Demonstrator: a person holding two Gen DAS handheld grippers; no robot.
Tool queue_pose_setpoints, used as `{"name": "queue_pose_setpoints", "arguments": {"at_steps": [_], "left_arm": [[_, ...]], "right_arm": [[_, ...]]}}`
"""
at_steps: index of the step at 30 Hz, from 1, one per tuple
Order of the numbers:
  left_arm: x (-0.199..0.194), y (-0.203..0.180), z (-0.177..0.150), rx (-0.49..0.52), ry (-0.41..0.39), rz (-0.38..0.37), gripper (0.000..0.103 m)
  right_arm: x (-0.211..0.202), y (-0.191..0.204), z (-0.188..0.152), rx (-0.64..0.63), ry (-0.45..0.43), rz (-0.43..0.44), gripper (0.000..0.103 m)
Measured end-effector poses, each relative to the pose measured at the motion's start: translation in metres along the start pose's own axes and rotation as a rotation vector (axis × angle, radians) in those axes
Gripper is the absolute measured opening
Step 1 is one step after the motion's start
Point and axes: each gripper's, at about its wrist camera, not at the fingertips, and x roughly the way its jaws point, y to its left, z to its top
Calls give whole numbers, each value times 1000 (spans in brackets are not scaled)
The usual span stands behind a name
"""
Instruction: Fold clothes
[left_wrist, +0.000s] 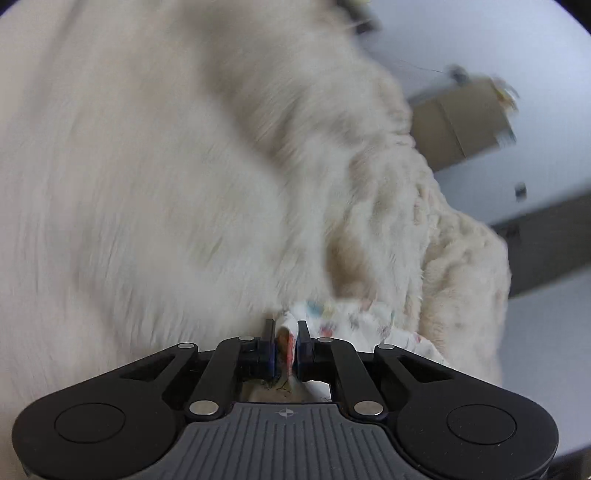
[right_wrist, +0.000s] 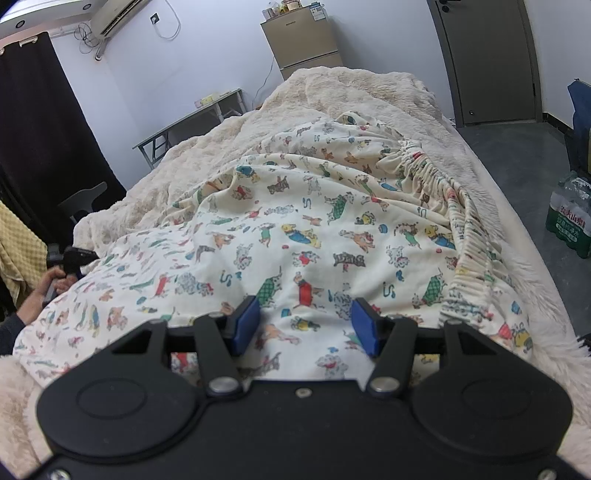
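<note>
the printed garment lies spread across the fluffy cream blanket, a cream cloth covered in little cartoon dogs, and that blanket is the landmark for everything here. the garment sits on the near half of the blanket, its gathered elastic waistband running down the right-hand side, close to the blanket's right edge.

right gripper hovers over the near part of the garment, jaws roughly half open, blue pads standing apart with printed cloth showing between them. whether the pads touch the fabric is not clear.

over on the blanket's left side, a hand holds the left gripper's handle, right at the garment's left edge. from the left wrist view, the left gripper is pinched nearly shut on a fold of the printed garment, the cloth squeezed up between the two black fingers. the blanket fills most of that view, blurred.

beyond the blanket's far end stands a tan fridge, with a grey door to its right. left of the blanket, a folding table against the wall. off the blanket's right side, a pack of water bottles on the floor.
</note>
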Motion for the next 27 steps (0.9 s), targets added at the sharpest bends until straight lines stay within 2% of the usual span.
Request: {"name": "queue_pose_setpoints", "arguments": {"at_steps": [2,3,5,6,7,8,11,13,14,15,17,19,22,25,26,27], "left_arm": [[-27,-54,15,311,-97,36,7],[-41,-71,17,411,-171,54,7],[-65,-84,17,482,-308,71,9],[-76,-88,19,493,-371,80,18],[-82,-82,25,418,-398,96,26],[-79,-73,30,347,-374,119,35],[-59,-34,31,186,-264,189,46],[-38,-2,17,165,-131,259,47],[-36,12,10,163,-112,271,49],[-35,25,3,160,-96,279,55],[-38,40,-2,140,-92,261,64],[-43,60,-6,89,-79,216,64],[-41,68,-2,55,-43,144,65],[-41,66,-10,87,8,110,66],[-40,64,-13,103,18,110,65],[-39,59,-18,133,29,106,59]], "right_arm": [[0,0,0,-1,-1,-2,54],[-1,0,0,1,-2,-1,54],[-1,1,0,2,-3,-1,54],[-1,1,0,1,-3,-2,54],[-1,1,0,2,-3,-2,54],[-1,1,0,2,-3,-2,54],[-1,0,0,3,-3,-1,54],[-1,0,0,4,-3,-1,54],[-1,1,0,3,-2,-2,54],[0,1,0,1,-2,-3,54],[0,2,0,0,0,-4,55],[1,2,1,-2,2,-5,55],[0,1,0,2,0,-3,55],[1,0,0,9,0,3,55],[1,0,1,9,0,3,55],[0,0,1,9,0,4,55]]}}
